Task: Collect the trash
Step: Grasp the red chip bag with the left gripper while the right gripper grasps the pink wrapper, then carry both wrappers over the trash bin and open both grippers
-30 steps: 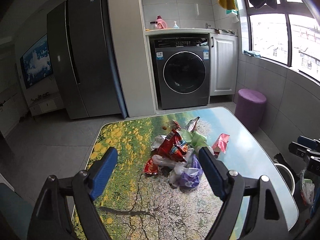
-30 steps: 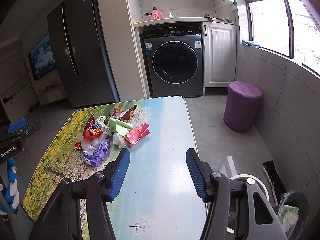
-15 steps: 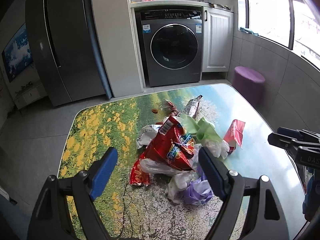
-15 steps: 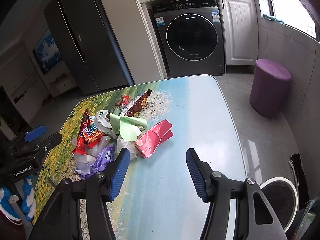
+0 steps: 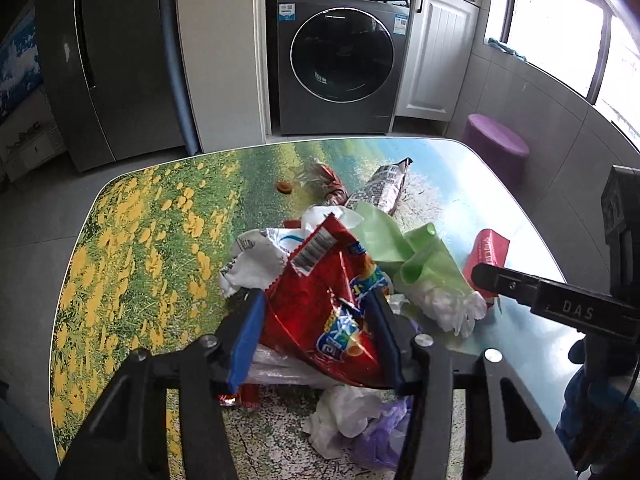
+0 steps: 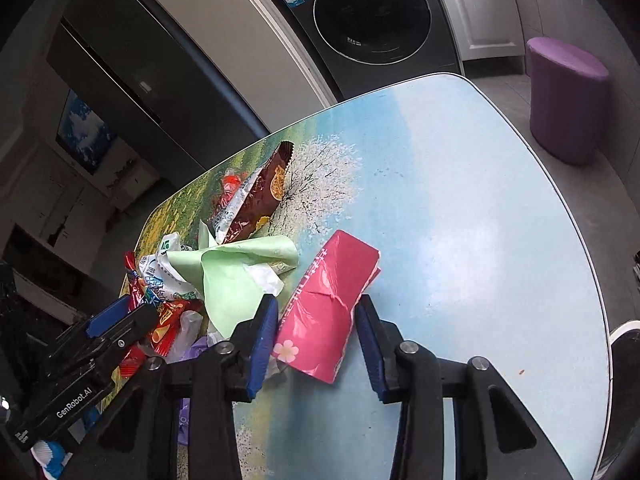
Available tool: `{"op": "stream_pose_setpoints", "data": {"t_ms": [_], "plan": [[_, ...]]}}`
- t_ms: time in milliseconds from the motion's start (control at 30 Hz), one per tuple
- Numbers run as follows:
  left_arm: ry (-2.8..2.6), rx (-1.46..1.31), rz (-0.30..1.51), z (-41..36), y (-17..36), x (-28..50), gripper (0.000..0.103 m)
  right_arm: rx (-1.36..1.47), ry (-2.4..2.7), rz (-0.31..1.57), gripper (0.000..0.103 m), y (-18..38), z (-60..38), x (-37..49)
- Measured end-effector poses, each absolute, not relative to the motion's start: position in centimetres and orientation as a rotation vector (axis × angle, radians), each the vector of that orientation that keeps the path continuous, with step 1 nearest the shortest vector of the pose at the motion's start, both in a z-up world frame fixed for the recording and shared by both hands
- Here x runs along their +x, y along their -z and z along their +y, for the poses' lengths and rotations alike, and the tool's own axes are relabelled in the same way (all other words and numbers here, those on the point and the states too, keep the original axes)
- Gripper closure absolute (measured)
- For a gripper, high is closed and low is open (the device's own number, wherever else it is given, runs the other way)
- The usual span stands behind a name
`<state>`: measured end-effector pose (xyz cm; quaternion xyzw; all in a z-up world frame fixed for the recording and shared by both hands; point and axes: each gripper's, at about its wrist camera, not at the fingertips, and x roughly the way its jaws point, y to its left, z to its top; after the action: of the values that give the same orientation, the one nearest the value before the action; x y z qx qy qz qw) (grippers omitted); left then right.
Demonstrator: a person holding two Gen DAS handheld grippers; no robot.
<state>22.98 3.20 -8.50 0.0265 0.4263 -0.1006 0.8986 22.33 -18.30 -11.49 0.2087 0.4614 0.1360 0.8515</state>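
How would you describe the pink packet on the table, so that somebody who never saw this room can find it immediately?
Start at the table with the printed landscape and find the trash pile. At the pile's edge toward the plain blue half lies the pink packet, between the pads of the right claw. It alone is flat, boxy and pink, with a small flower printed on one corner.

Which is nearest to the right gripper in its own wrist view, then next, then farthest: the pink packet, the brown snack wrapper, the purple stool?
1. Pink packet: between the right gripper's jaws, which have just been closing.
2. Brown snack wrapper: mid-table, ahead and left.
3. Purple stool: on the floor beyond the table, upper right.
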Motion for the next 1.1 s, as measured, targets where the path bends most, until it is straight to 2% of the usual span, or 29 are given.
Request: {"op": "stream_pose_setpoints", "data": {"t_ms": [33,100,133,233,467,833,1100], "plan": [[0.211,0.051,0.878,3.3,8.4,22.8,0.062,0.438,-0.290,0.967,0.070,11.4,-18.3,22.1],[0.234,0.033,0.871,3.4,8.0,22.5,0.081,0.437,-0.301,0.959,0.072,11.2,-18.5,21.6],[0.247,0.022,0.871,3.5,7.8,22.5,0.087,0.436,-0.305,0.954,0.073,11.0,-18.5,21.4],[0.265,0.022,0.859,3.4,7.3,21.9,0.091,0.432,-0.315,0.936,0.076,10.4,-18.4,20.7],[0.292,-0.006,0.814,3.9,4.9,19.8,0.098,0.416,-0.331,0.879,0.077,8.2,-18.7,18.0],[0.295,-0.021,0.717,4.8,-0.4,15.4,0.099,0.392,-0.336,0.764,0.077,3.8,-19.7,13.1],[0.393,-0.002,0.670,0.6,-3.3,12.7,0.099,0.412,-0.256,0.691,0.077,1.8,-23.7,8.9]]}}
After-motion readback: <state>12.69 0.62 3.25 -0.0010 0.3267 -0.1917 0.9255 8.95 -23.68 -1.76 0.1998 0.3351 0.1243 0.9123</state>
